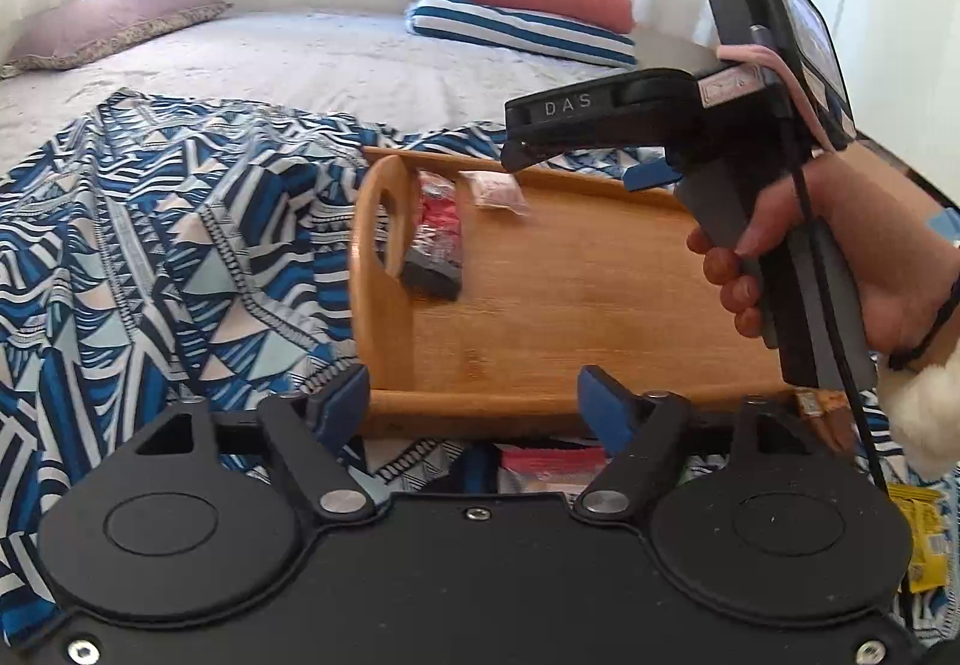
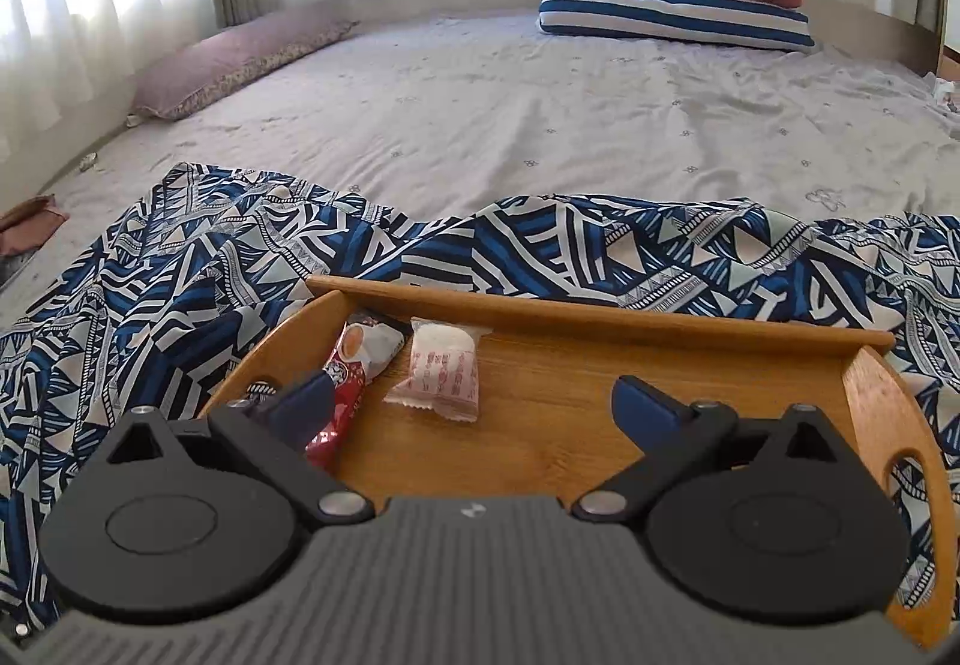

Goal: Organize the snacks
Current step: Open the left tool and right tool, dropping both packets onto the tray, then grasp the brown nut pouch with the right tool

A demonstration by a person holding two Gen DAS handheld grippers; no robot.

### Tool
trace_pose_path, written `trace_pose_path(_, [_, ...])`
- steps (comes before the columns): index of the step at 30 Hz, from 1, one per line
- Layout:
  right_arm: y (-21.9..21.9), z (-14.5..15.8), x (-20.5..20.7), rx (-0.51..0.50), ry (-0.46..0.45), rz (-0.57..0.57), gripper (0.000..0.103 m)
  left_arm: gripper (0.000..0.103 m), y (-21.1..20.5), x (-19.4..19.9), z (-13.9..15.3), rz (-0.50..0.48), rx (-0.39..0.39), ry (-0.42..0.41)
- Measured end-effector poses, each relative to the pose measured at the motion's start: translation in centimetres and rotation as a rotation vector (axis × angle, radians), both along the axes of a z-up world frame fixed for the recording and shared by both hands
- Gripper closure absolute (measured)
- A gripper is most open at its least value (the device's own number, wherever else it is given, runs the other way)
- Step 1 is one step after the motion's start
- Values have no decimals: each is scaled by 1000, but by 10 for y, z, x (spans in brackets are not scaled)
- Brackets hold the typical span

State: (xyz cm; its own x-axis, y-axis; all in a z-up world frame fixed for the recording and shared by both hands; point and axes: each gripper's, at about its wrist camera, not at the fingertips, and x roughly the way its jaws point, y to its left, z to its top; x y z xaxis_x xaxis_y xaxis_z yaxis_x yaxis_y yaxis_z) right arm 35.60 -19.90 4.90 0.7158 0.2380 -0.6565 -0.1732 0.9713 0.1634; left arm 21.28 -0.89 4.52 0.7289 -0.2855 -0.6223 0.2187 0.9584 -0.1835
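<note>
Your right gripper (image 2: 468, 407) hangs spread and empty over the tray (image 2: 600, 308) (two snacks inside). Left gripper (image 1: 474, 395), also spread, needs the red packet (image 1: 540, 461) before the tray.

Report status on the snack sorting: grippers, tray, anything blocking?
Left gripper open, empty. Right gripper open, empty, over tray. Red packet and white packet in tray. Yellow packet still outside, on patterned cloth. Nothing blocking.

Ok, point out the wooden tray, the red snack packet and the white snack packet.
wooden tray (image 2: 600, 413), right wrist view, bare floor of the tray.
red snack packet (image 2: 345, 401), right wrist view, middle of the wrapper.
white snack packet (image 2: 444, 368), right wrist view, middle of the clear wrapper.
</note>
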Motion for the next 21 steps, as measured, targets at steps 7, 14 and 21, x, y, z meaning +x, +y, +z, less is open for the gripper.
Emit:
trace_pose_path(7, [-39, 17, -51, 67, -30, -26, 0, 8, 9, -15, 6, -31, -128, 26])
trace_pose_path(14, [-83, 38, -113, 100, -89, -77, 0, 0, 25, -30, 15, -22, -169, -20])
trace_pose_path(21, [-111, 42, -168, 74, -127, -115, 0, 0, 30, -43, 23, 50, -65, -78])
